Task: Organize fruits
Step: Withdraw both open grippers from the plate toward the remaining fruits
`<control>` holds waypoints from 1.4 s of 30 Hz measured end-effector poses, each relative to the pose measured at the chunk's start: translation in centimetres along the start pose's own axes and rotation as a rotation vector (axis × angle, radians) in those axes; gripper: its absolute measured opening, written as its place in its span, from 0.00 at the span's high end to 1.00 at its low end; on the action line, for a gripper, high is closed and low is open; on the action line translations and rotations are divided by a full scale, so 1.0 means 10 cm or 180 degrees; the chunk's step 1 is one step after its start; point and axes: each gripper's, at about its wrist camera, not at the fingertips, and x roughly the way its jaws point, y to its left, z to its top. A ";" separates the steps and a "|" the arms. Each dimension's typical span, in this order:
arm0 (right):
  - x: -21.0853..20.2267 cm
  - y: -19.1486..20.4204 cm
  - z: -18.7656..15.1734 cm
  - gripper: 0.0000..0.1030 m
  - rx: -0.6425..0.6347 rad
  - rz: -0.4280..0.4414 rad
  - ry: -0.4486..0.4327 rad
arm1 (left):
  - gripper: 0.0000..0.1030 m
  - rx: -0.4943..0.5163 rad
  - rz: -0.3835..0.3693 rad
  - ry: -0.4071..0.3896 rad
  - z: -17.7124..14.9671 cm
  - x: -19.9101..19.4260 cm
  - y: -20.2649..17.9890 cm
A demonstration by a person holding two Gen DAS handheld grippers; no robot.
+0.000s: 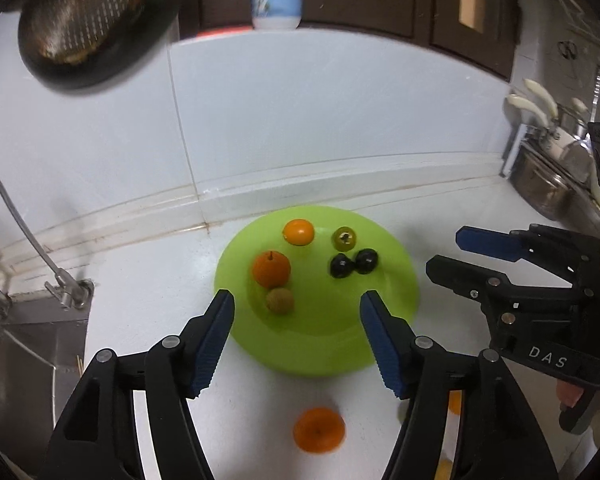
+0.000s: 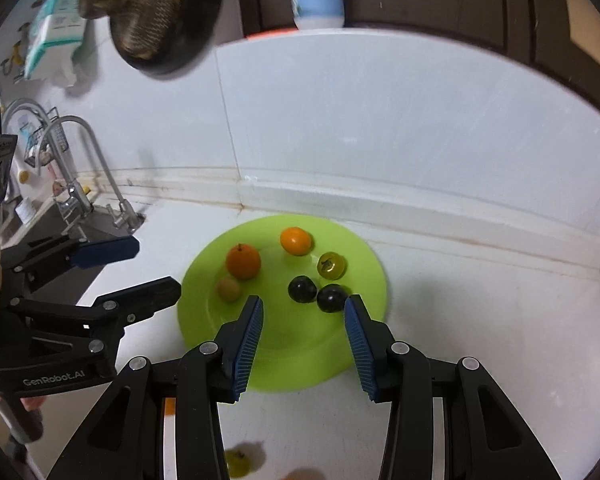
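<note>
A green plate [image 1: 320, 344] [image 2: 300, 344] lies on the white counter and holds an orange [image 1: 271, 268] [image 2: 243, 261], a small tangerine [image 1: 298, 232] [image 2: 295, 241], a green fruit [image 1: 344, 239] [image 2: 331, 265], two dark plums [image 1: 354, 263] [image 2: 316, 293] and a brownish fruit [image 1: 279, 300] [image 2: 228, 289]. My left gripper [image 1: 297, 304] is open above the plate's near edge. My right gripper [image 2: 304, 308] is open and empty over the plate's near side; it also shows in the left wrist view [image 1: 444, 252]. A loose orange [image 1: 319, 429] lies on the counter below the left gripper.
A yellow-green fruit [image 2: 238, 462] lies on the counter near the right gripper. A sink [image 1: 28, 344] with a faucet [image 2: 80, 168] is at the left. A metal colander [image 1: 84, 12] hangs on the wall. A utensil rack [image 1: 552, 160] stands at the right.
</note>
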 end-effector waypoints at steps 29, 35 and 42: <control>-0.87 0.06 -1.13 0.58 0.0138 0.0024 0.0140 | 0.32 0.0350 -0.0505 -0.0033 -0.91 -0.50 -0.79; -0.79 -0.01 -1.35 0.58 0.0275 0.0006 0.0312 | 0.32 0.0363 -0.0538 0.0118 -1.10 -0.39 -0.84; -0.70 0.00 -1.56 0.58 0.0365 0.0042 0.0488 | 0.37 0.0416 -0.0669 0.0276 -1.32 -0.28 -0.89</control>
